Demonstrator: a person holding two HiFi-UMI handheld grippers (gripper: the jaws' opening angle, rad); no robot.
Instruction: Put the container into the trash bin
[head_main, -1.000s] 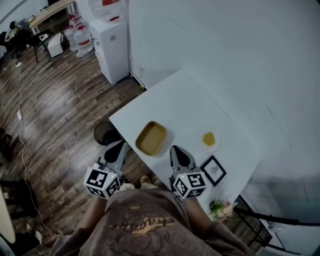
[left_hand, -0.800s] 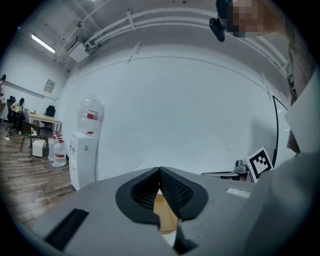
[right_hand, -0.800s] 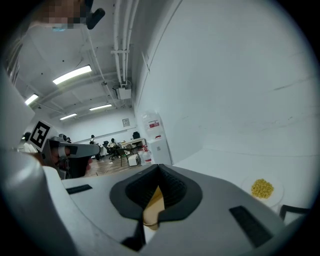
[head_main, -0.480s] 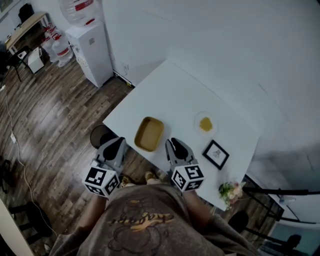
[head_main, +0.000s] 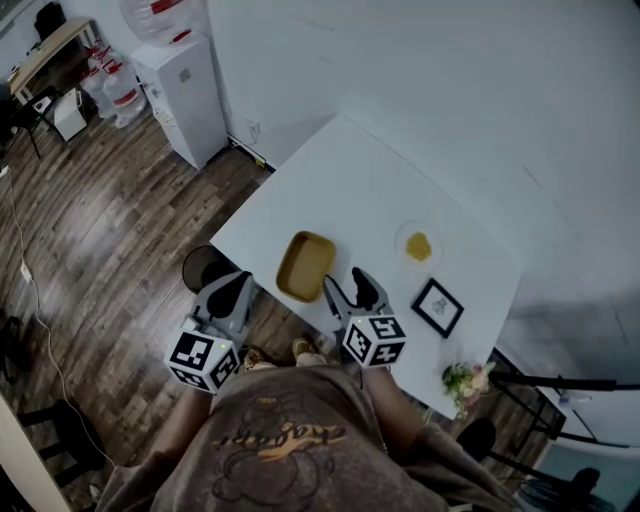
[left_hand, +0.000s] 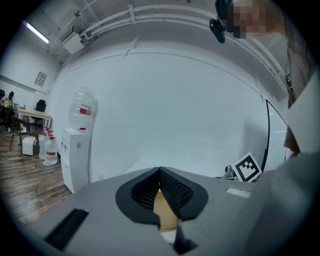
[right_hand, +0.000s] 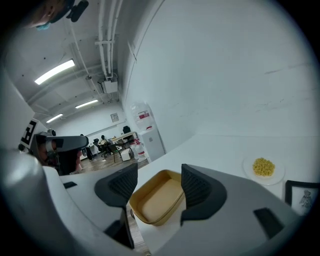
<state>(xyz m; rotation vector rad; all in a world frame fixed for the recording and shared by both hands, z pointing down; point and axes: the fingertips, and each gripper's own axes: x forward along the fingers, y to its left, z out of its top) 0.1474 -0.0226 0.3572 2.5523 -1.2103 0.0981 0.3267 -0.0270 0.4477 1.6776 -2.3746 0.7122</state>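
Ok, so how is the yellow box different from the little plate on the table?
The yellow container is rectangular with raised walls; the plate is round and flat. The container is empty; the plate holds a small heap of yellow food. The container sits near the table edge closest to the person; the plate lies farther in. Both rest on the white table.

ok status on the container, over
Left gripper shut, empty. Right gripper opening, nothing gripped. Container sits empty at table edge, just ahead of it. Trash bin on floor, path clear.
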